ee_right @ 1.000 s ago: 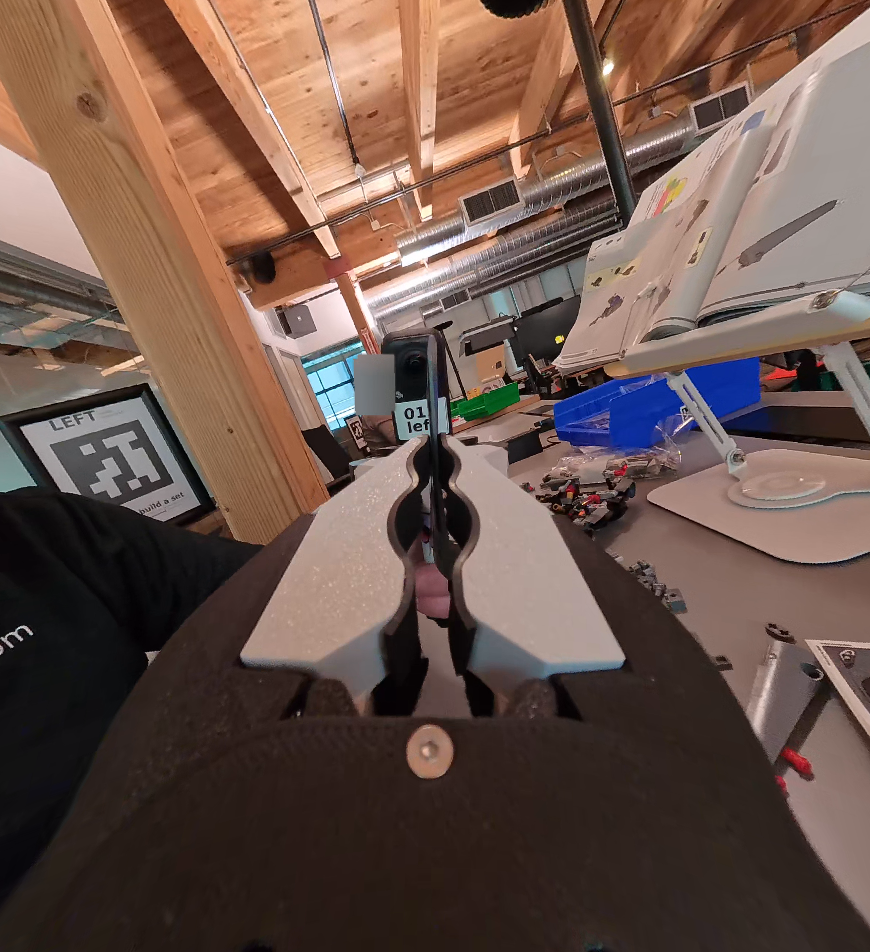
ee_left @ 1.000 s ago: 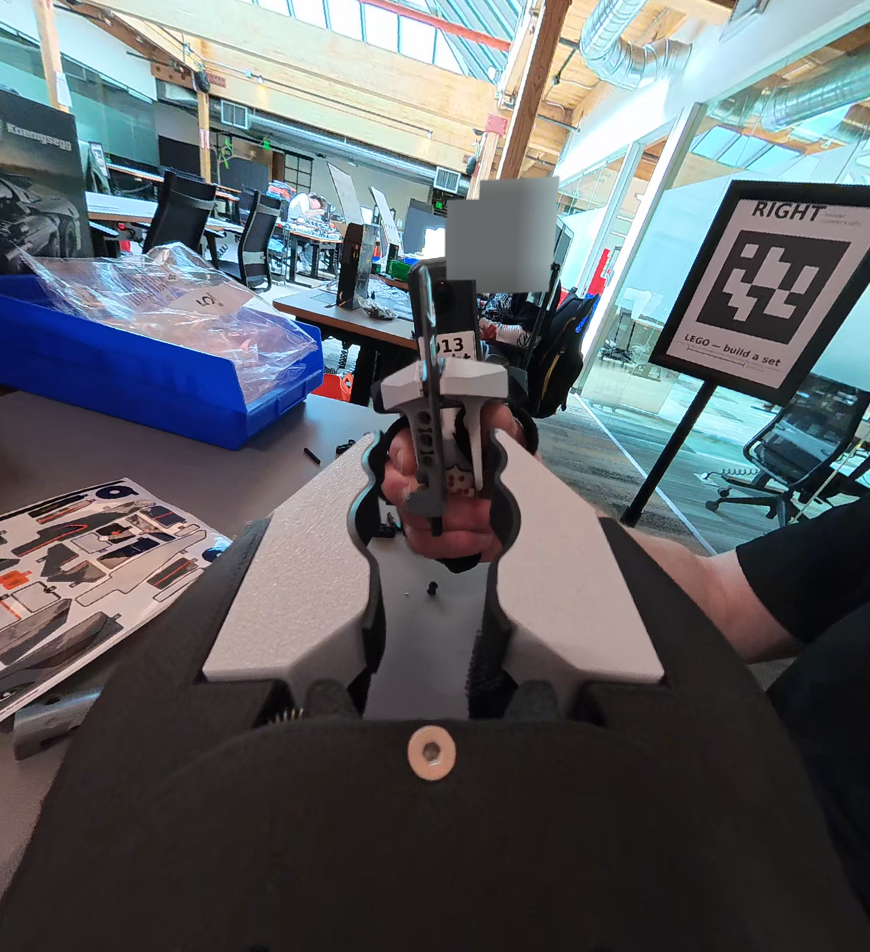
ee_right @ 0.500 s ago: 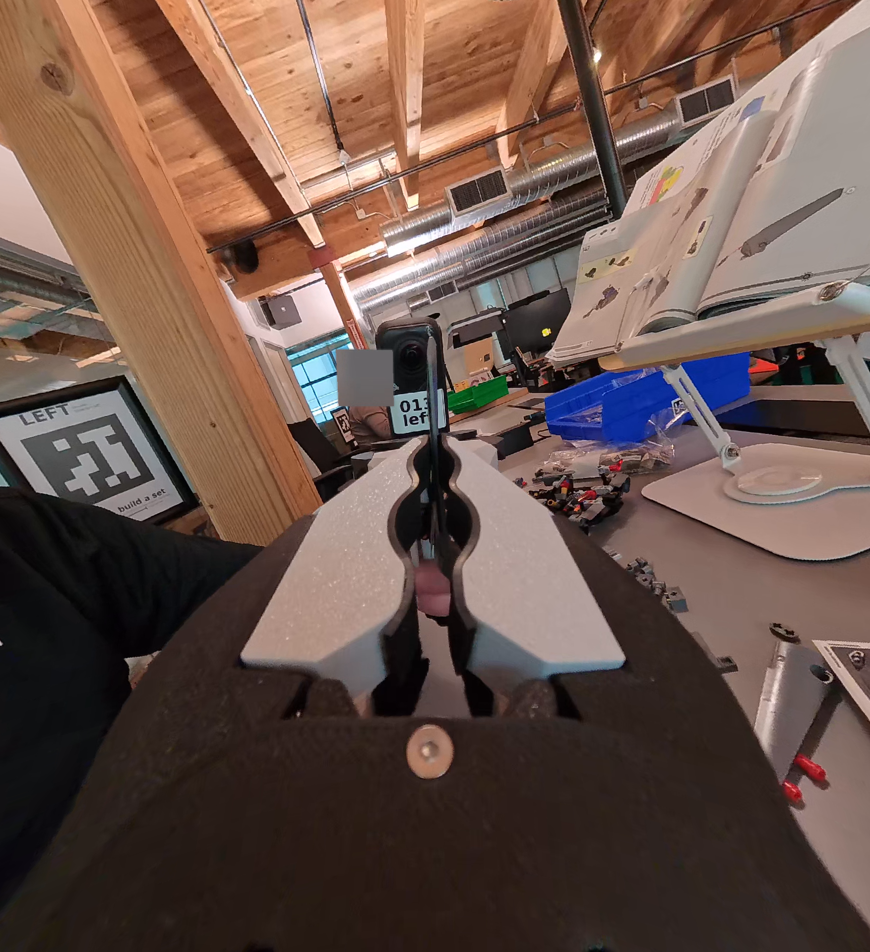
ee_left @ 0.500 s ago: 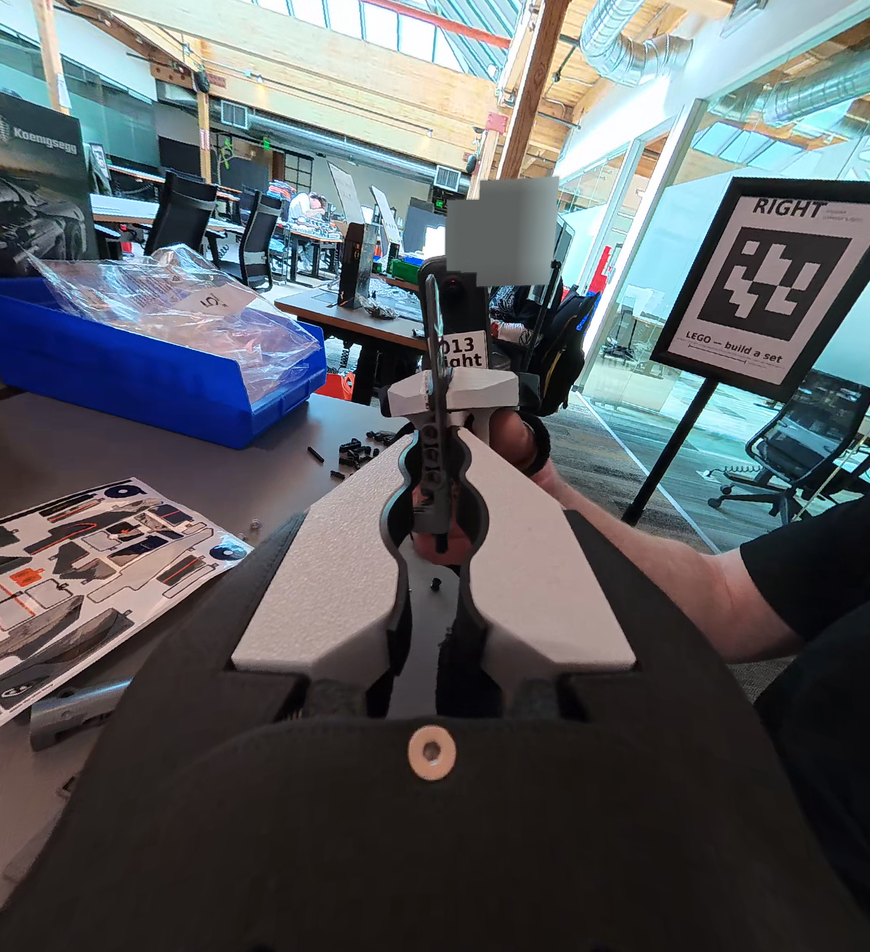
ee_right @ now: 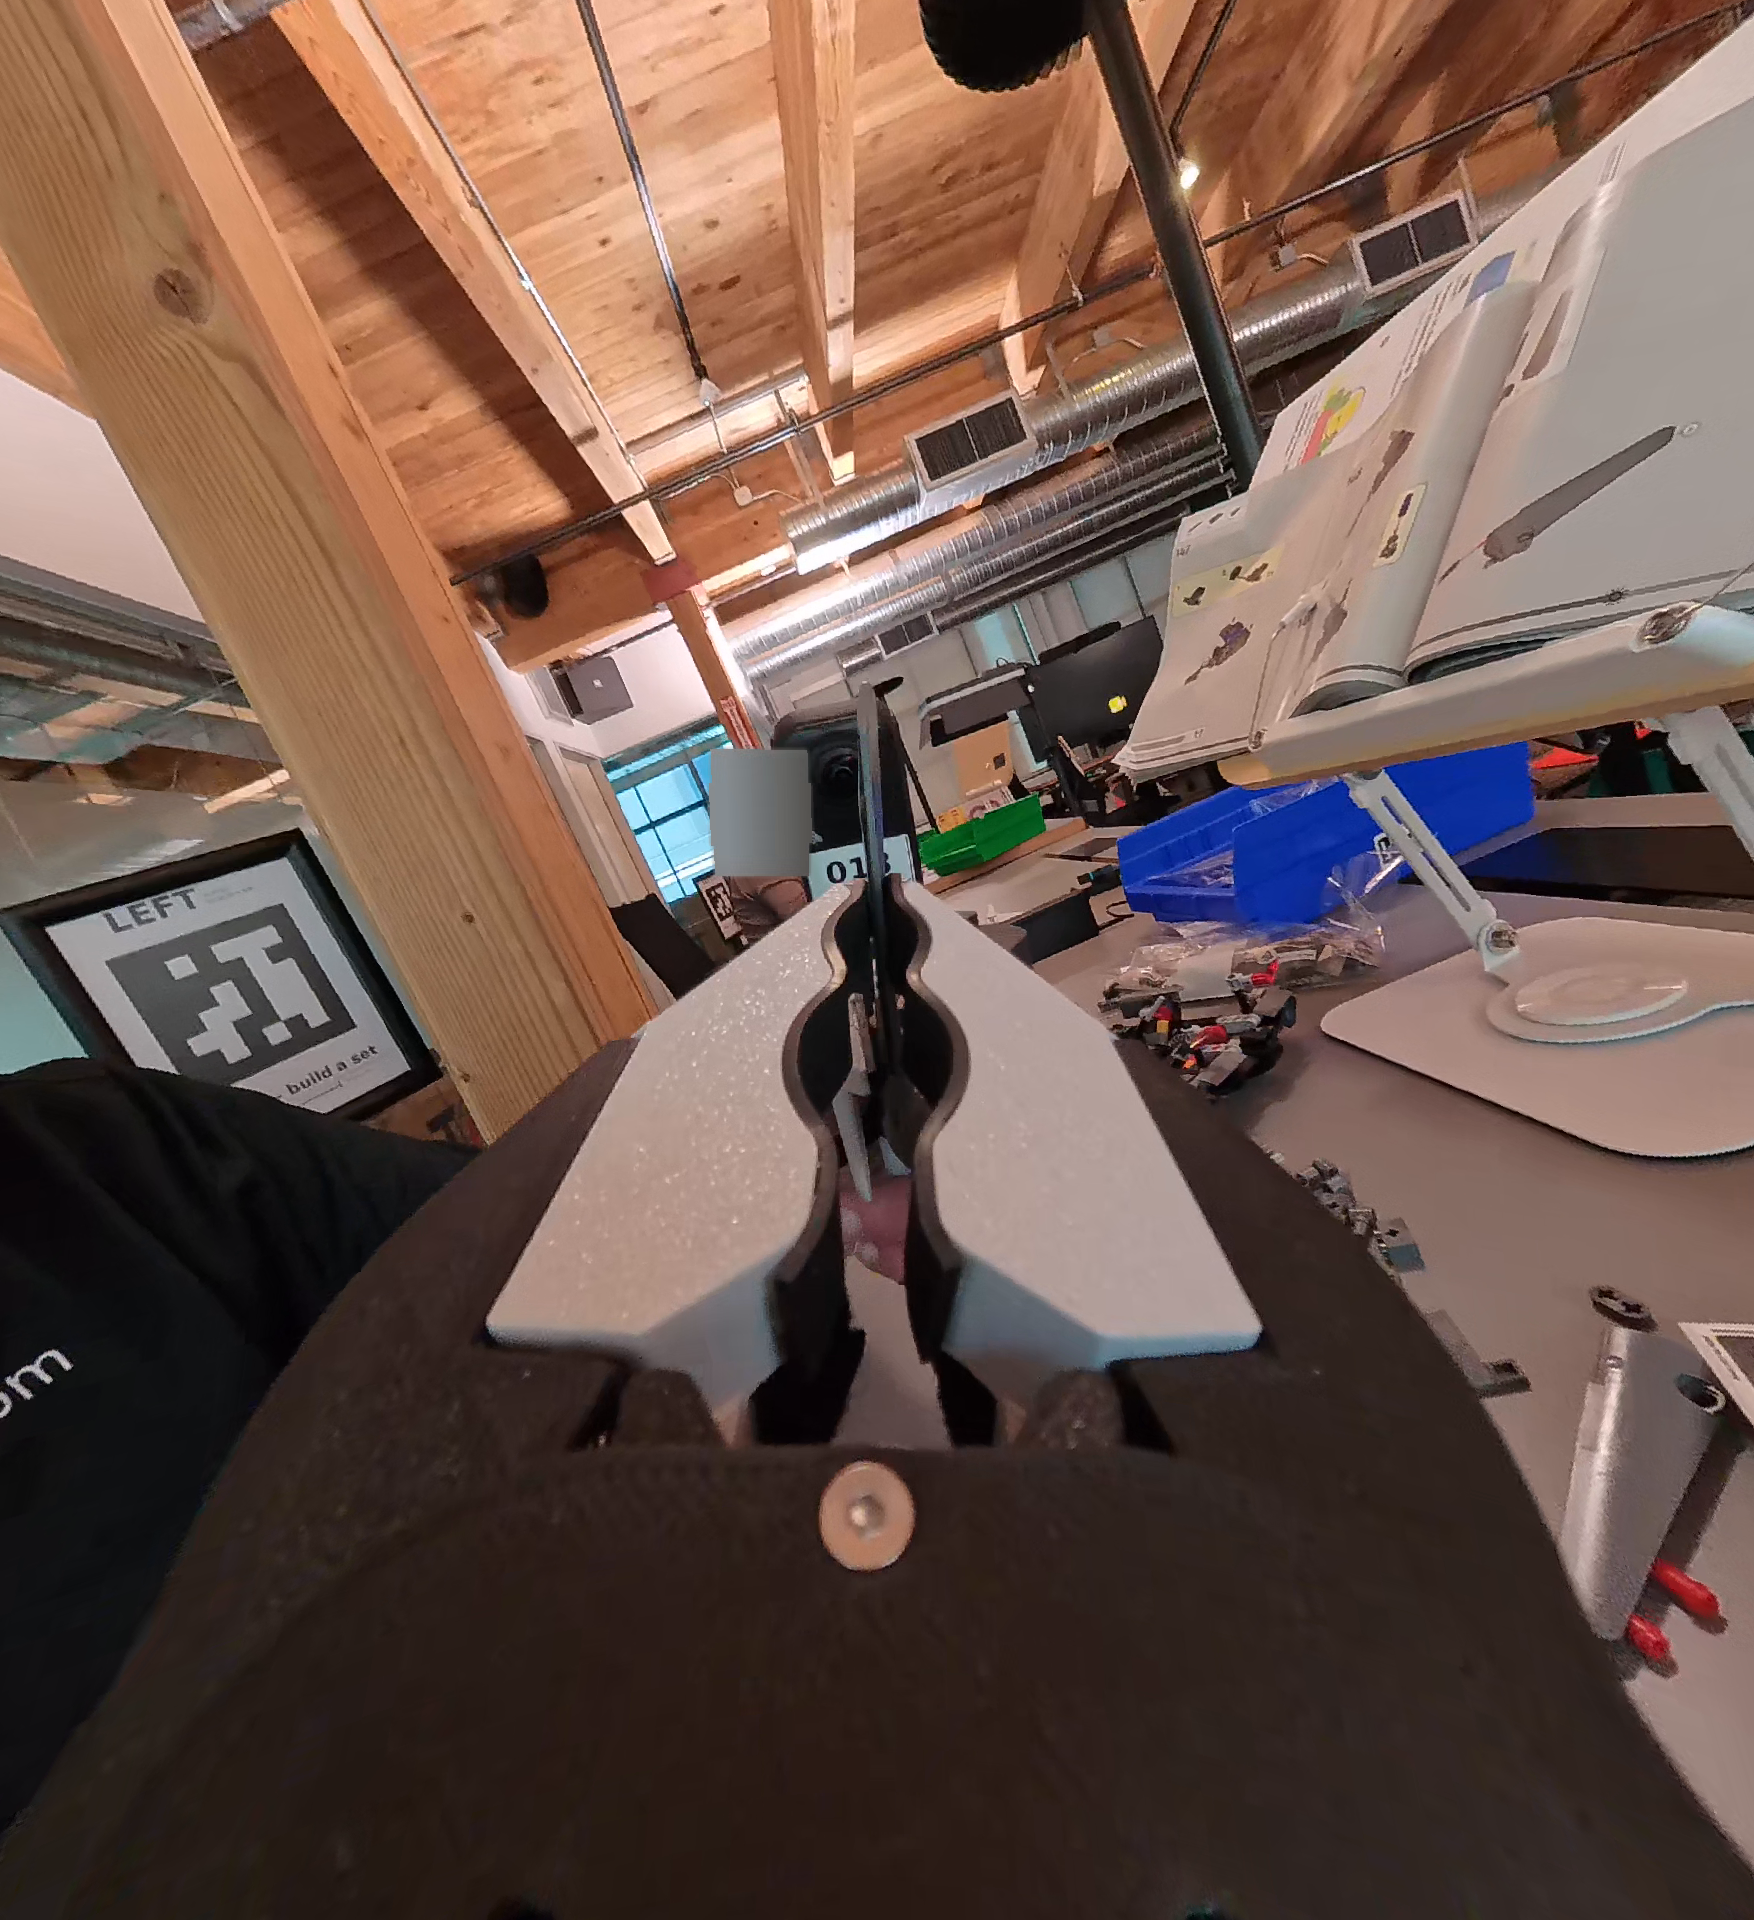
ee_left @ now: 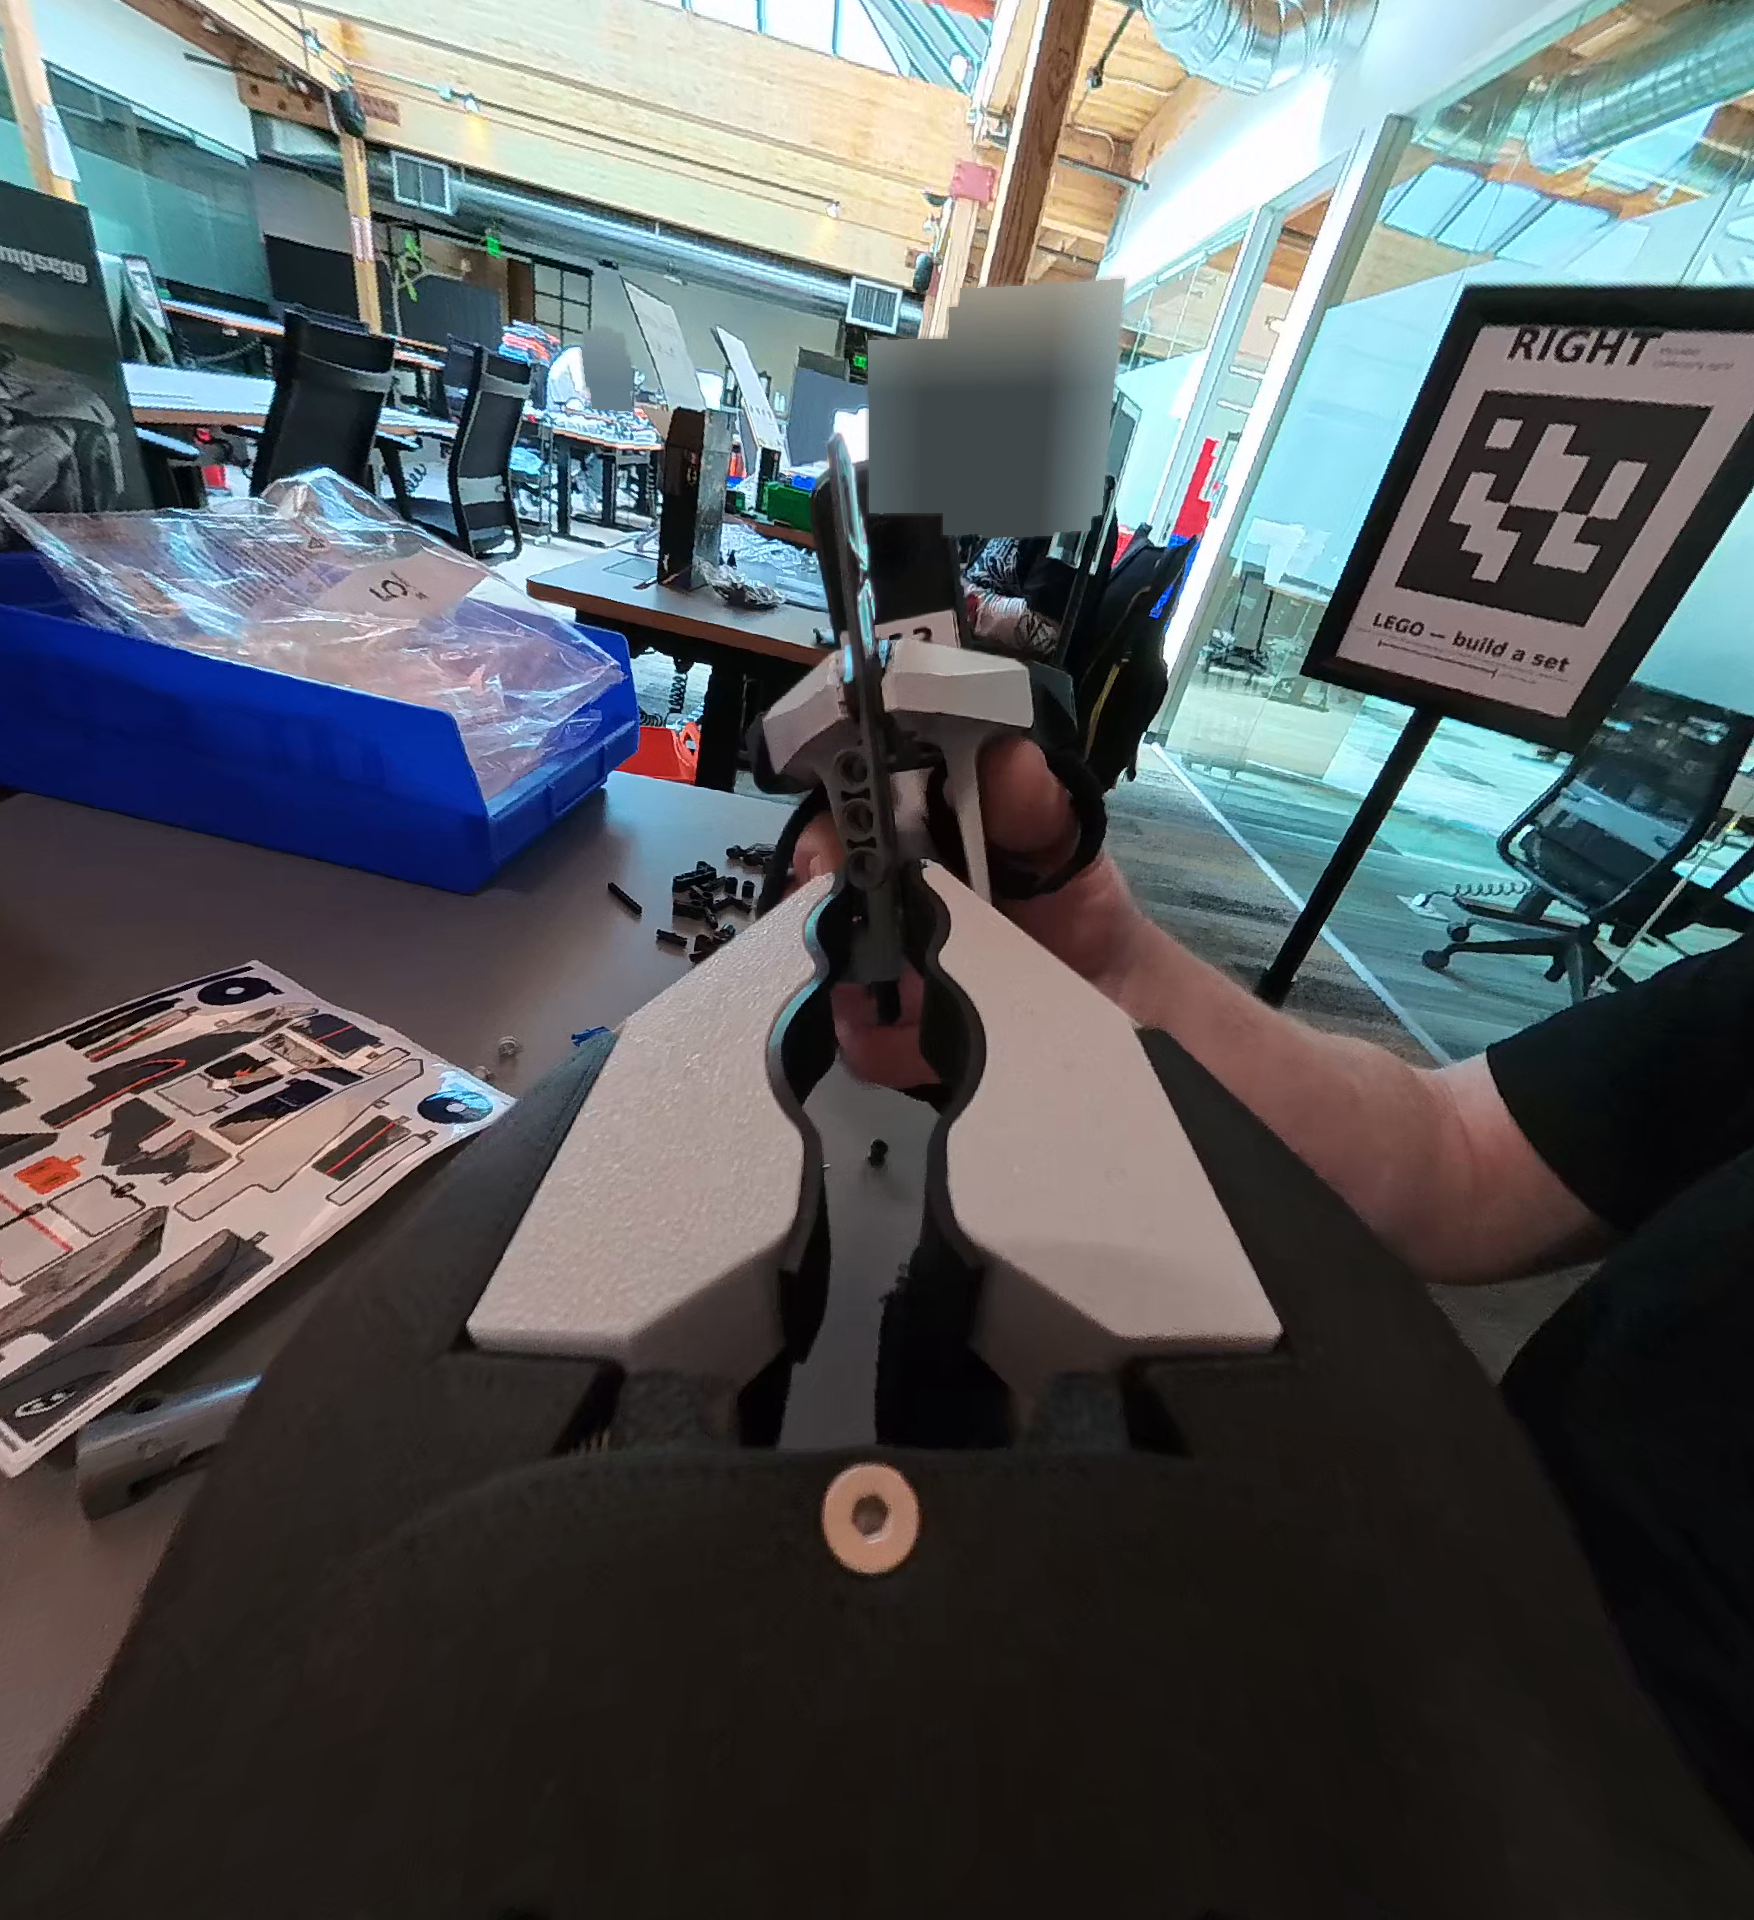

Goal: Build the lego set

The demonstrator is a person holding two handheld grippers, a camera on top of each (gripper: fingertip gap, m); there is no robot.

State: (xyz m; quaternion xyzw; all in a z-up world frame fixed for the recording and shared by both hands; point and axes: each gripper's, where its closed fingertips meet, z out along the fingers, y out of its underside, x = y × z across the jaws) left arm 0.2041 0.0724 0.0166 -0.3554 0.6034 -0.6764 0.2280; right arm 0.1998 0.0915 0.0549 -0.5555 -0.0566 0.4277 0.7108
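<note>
Across the grey table (ee_left: pixel 229 914) the biggest things come first: a blue bin (ee_left: pixel 260 727) holding a clear plastic bag (ee_left: pixel 333 613) at the back left, an open instruction booklet (ee_right: pixel 1538 520) propped on a white stand (ee_right: pixel 1579 1018) on the far side, and a sticker sheet (ee_left: pixel 125 1164) lying flat near the left gripper (ee_left: pixel 878 966). Smaller still are a grey panel piece (ee_right: pixel 1631 1486) with red pins, a heap of mixed parts (ee_right: pixel 1205 1018), and scattered black pins (ee_left: pixel 707 904). Above the table, between the two tools, stands the task's piece: a thin dark beam (ee_left: pixel 862 790) with a row of round holes, roughly upright. The right gripper (ee_right: pixel 888 997) is clamped edge-on around it, and the left gripper's tongs stand narrow about its lower end; whether they actually pinch it cannot be told. Such a beam is likely light, stiff and smooth, so it may twist in a pinch; gripping its flat faces near the end being joined should keep it steady.
</note>
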